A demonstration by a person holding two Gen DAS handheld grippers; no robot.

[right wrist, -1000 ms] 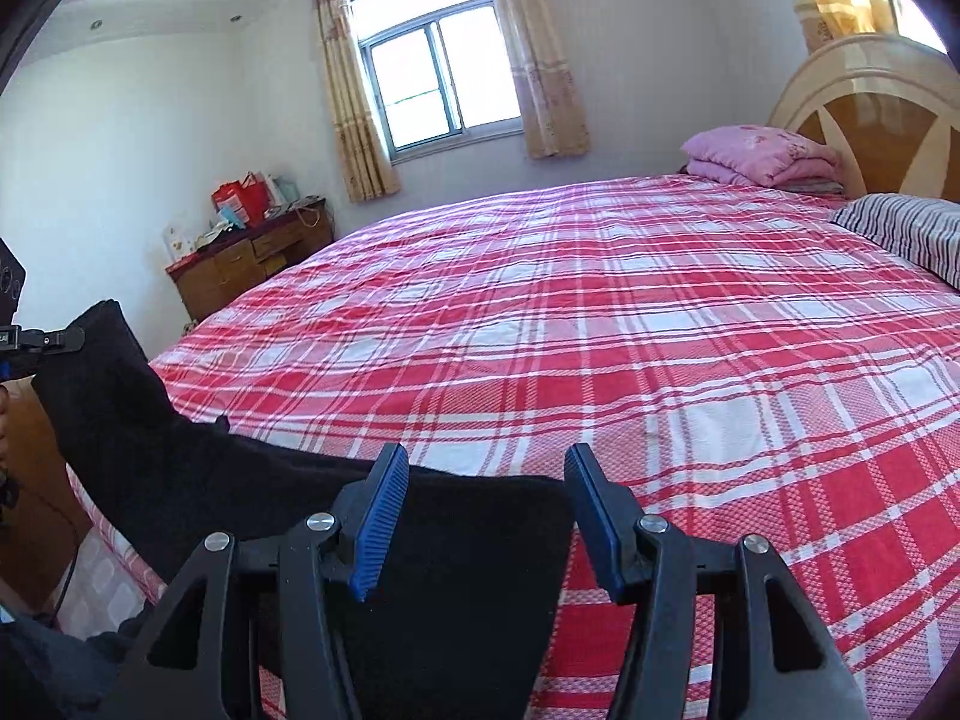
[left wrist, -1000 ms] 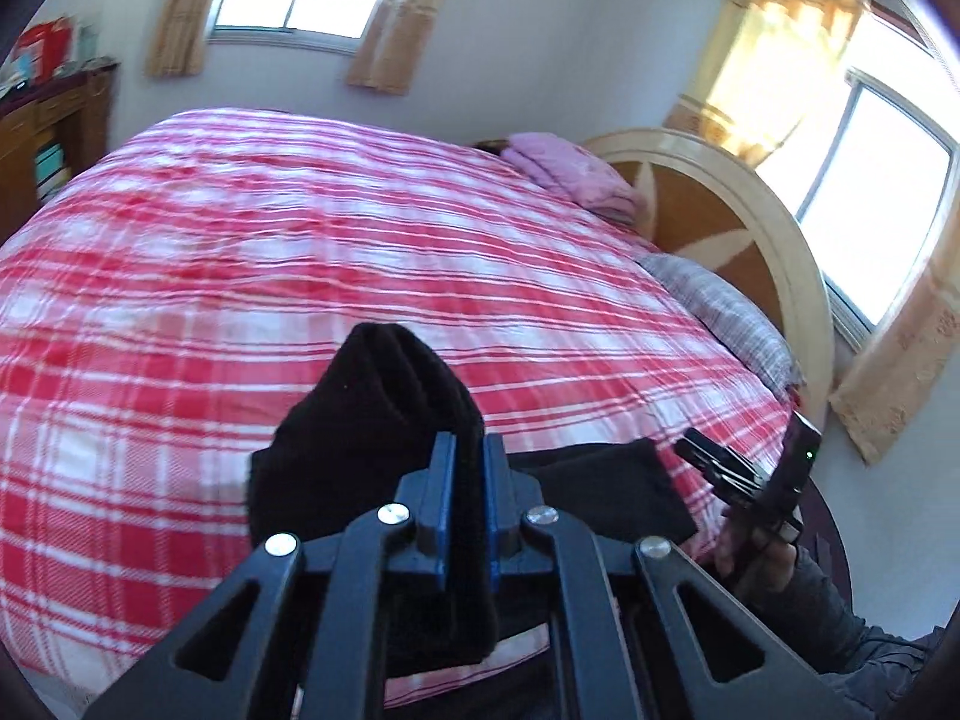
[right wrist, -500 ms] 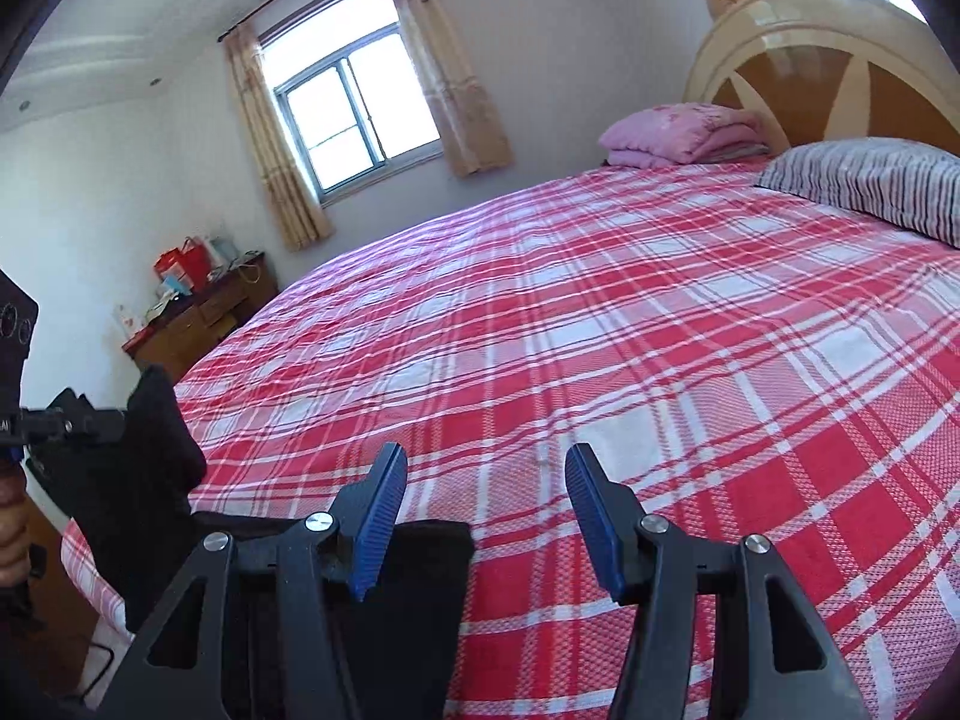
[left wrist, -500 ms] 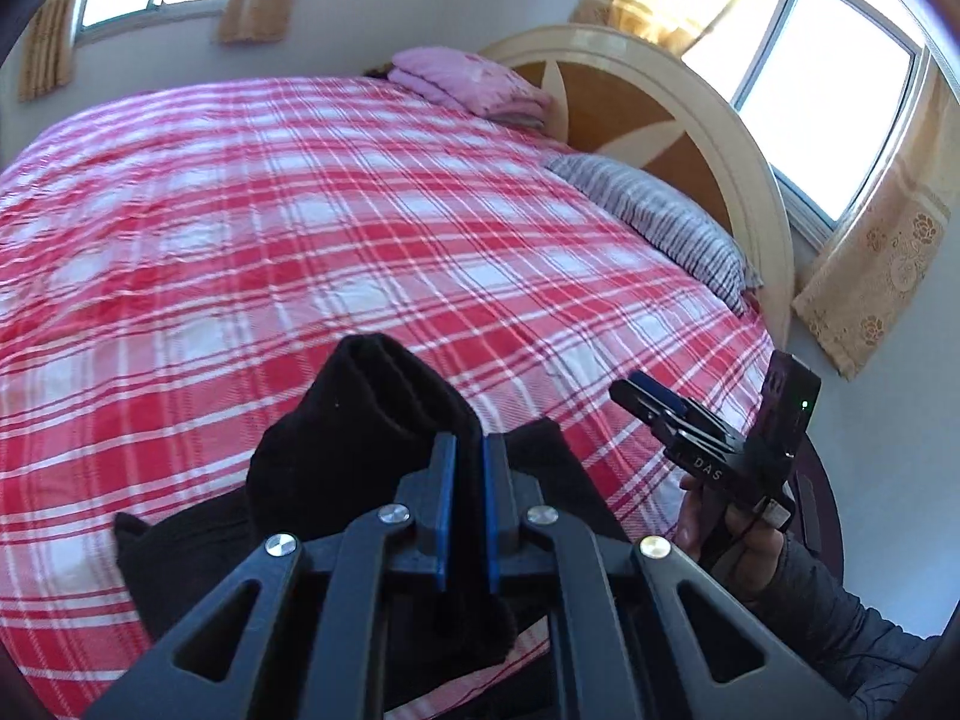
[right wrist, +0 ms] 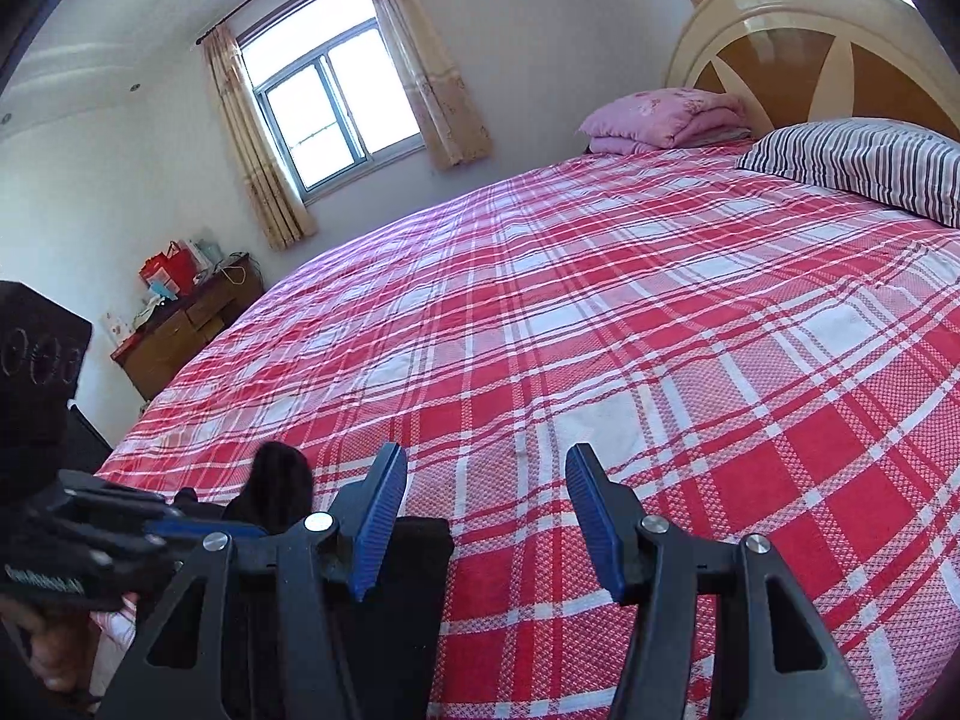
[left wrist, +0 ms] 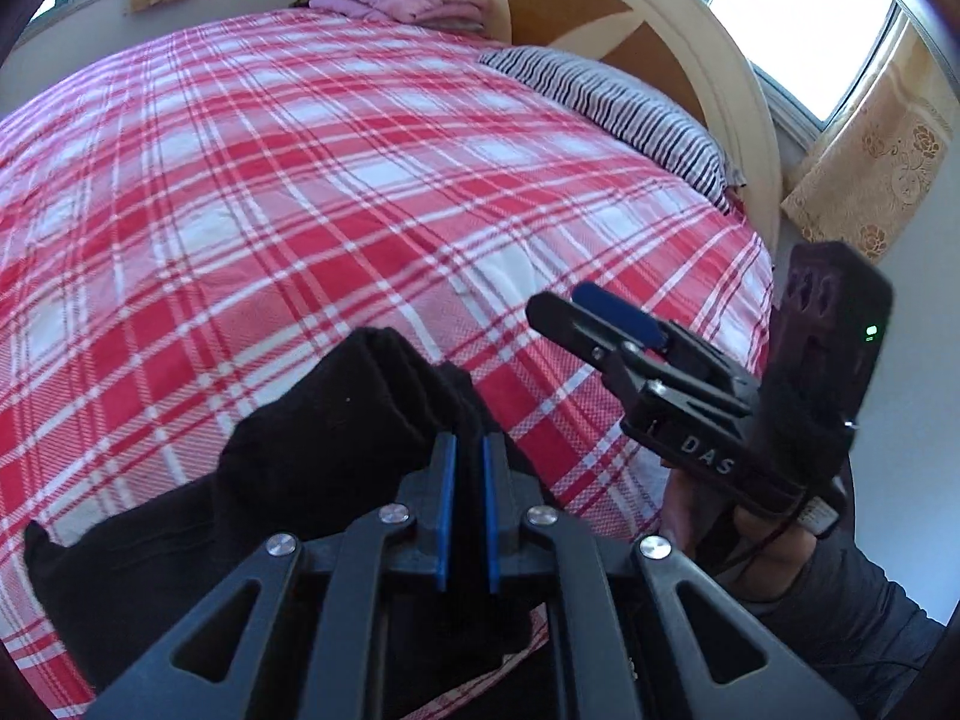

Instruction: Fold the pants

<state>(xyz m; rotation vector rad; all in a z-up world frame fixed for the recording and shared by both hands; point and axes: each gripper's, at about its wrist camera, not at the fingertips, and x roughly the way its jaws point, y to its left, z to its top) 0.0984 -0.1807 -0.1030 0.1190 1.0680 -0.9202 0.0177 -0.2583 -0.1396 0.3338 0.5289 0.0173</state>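
Pants (left wrist: 312,450): black, bunched at bed (left wrist: 300,180) near edge. Left gripper (left wrist: 467,456): pinching a raised fold. Right gripper (right wrist: 480,516): spread, empty, beside. Step: carrying fold over. Next, likely: lay flat, release.

Bed covered by red-and-white plaid sheet (right wrist: 600,324), fills most of both views. Striped pillow (right wrist: 864,162) at head end, against cream-and-brown arched headboard (right wrist: 798,30). Folded pink blanket (right wrist: 666,117) at far corner of the head end, beside the pillow but apart from it. Window (right wrist: 333,114) on far wall with 2 beige curtains (right wrist: 444,66), 1 each side. Wooden dresser (right wrist: 186,324) against the wall left of the bed, red bag (right wrist: 171,267) and small clutter on top, items too small to tell. Second window (left wrist: 798,18) by the headboard, patterned yellow curtain (left wrist: 870,162) below it.
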